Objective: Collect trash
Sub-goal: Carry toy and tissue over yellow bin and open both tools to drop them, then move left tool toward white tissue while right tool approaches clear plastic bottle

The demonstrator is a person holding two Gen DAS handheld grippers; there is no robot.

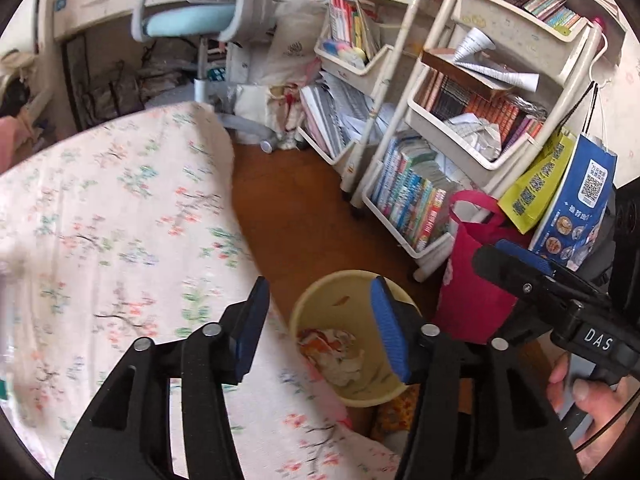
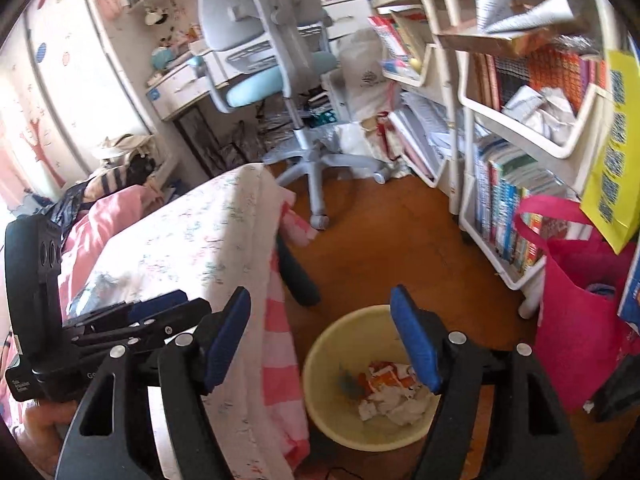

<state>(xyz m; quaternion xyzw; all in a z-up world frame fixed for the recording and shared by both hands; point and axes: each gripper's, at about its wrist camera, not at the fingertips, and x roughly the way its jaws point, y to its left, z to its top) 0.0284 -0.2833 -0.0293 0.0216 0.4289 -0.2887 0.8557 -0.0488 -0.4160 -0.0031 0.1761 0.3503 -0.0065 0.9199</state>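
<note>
A pale yellow waste bin point(image 1: 320, 292) stands on the wooden floor beside the bed. Crumpled white paper and an orange wrapper point(image 1: 332, 350) lie inside it. My left gripper point(image 1: 322, 322) hangs above the bin's near rim, open, with nothing between its blue pads. In the right wrist view the same bin point(image 2: 360, 436) with its trash point(image 2: 390, 394) lies below my right gripper point(image 2: 320, 334), which is open and empty. The right gripper point(image 1: 496, 254) shows at the right of the left wrist view, held by a hand point(image 1: 580, 396). The left gripper point(image 2: 188, 302) shows at the left over the bed.
A bed with a floral sheet point(image 1: 120, 220) fills the left side. A pink tote bag point(image 2: 576, 320) sits right of the bin. White book carts point(image 1: 452, 184) line the right wall. A grey desk chair point(image 2: 280, 80) stands farther back on the brown floor point(image 2: 380, 248).
</note>
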